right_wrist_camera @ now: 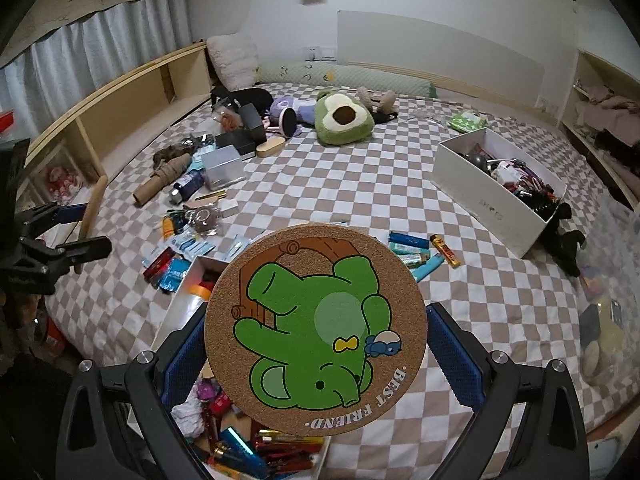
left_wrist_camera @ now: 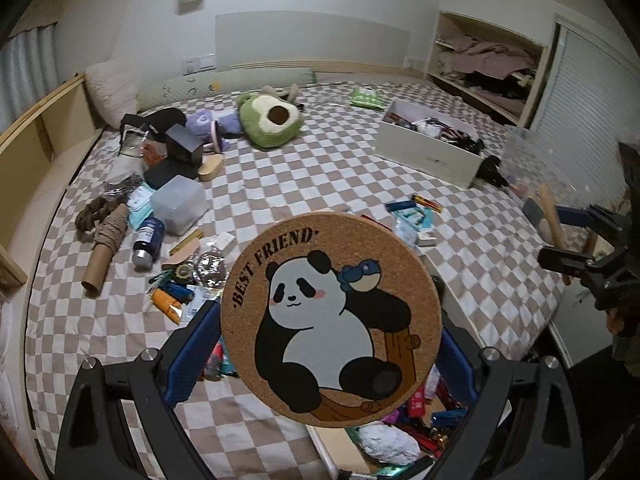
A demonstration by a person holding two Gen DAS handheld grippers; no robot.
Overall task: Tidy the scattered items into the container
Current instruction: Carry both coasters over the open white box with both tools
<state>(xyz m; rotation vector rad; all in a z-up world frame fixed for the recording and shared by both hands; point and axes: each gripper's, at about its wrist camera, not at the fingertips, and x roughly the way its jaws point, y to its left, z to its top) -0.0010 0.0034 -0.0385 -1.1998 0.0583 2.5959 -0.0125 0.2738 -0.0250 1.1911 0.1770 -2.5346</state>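
Observation:
My left gripper (left_wrist_camera: 330,336) is shut on a round cork coaster with a panda (left_wrist_camera: 331,320), held edge to edge between its blue pads (left_wrist_camera: 191,354). It hangs above an open box of small items (left_wrist_camera: 400,436) at the near bed edge. My right gripper (right_wrist_camera: 316,340) is shut on a cork coaster with a green elephant (right_wrist_camera: 316,330), above the same box (right_wrist_camera: 188,284). Scattered lighters (right_wrist_camera: 416,250) and packets (right_wrist_camera: 176,268) lie on the checkered bed. The right gripper shows at the right edge of the left wrist view (left_wrist_camera: 576,240), and the left gripper at the left edge of the right wrist view (right_wrist_camera: 68,232).
A second white box (right_wrist_camera: 496,204) full of items stands at the right of the bed. A clutter pile with a clear tub (left_wrist_camera: 178,204), cardboard tube (left_wrist_camera: 105,250) and blue bottle (left_wrist_camera: 148,240) lies on the left. An avocado plush (left_wrist_camera: 270,120) sits near the headboard.

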